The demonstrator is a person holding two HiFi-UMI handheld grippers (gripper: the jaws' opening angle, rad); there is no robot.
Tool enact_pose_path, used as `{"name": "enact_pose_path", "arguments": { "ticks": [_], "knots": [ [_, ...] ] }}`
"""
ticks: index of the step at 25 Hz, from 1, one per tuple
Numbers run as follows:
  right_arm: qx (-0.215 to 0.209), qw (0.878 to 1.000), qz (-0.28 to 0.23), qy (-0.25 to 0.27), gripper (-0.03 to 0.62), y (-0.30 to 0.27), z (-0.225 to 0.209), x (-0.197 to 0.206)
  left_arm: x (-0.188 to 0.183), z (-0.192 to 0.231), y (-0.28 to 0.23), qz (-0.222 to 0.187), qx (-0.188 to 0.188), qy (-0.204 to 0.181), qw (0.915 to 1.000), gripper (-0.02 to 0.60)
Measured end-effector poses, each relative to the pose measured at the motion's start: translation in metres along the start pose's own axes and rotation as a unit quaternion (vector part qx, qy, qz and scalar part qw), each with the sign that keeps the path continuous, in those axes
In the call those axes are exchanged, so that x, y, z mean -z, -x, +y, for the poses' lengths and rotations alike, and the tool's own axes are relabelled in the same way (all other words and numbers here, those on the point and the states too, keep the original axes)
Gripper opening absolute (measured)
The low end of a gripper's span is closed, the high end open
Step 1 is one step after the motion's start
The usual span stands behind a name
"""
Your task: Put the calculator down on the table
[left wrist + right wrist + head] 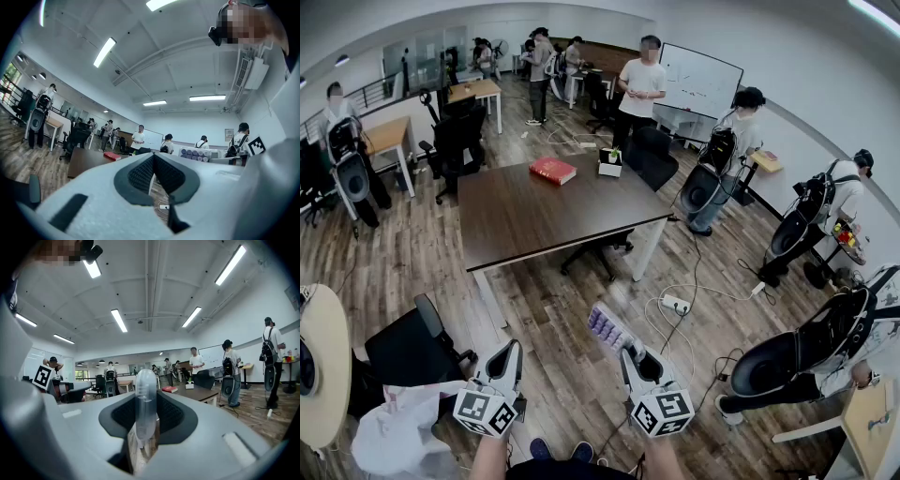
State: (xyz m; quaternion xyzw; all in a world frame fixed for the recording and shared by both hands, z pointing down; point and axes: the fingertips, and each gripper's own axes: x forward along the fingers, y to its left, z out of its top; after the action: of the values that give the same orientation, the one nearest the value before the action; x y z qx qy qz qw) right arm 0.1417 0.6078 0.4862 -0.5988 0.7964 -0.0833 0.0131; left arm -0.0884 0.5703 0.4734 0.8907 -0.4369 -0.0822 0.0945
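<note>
One calculator (609, 328) and two grippers show, the left gripper (514, 349) and the right gripper (627, 354). There is one dark table (534, 220), one red book (552, 170), one potted plant (610, 163), one whiteboard (698, 80) and one power strip (675, 303).

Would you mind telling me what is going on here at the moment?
A person stands short of the dark table with a gripper in each hand. The right gripper is shut on a calculator with purple keys, held over the floor. The left gripper is shut and empty. The calculator is not yet on the table, where a red book lies.
</note>
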Motion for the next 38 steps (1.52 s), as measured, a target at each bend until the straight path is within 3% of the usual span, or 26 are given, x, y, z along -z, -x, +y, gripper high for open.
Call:
{"name": "enact_pose_path", "arguments": {
  "ticks": [9, 25, 38],
  "knots": [
    [-0.012, 1.0, -0.016, -0.003, 0.114, 0.001, 0.0, -0.003, 0.007, 0.001, 0.0, 0.002, -0.007, -0.007, 0.9999, -0.005],
    [-0.058, 0.998, -0.008, 0.003, 0.114, -0.016, -0.003, 0.009, 0.015, 0.014, 0.016, 0.001, -0.079, -0.033, 0.9964, -0.005],
    [-0.08, 0.996, -0.02, 0.017, 0.114, -0.084, -0.023, -0.004, 0.008, 0.056, -0.045, -0.017, -0.09, -0.035, 0.9952, -0.006]
  ]
}}
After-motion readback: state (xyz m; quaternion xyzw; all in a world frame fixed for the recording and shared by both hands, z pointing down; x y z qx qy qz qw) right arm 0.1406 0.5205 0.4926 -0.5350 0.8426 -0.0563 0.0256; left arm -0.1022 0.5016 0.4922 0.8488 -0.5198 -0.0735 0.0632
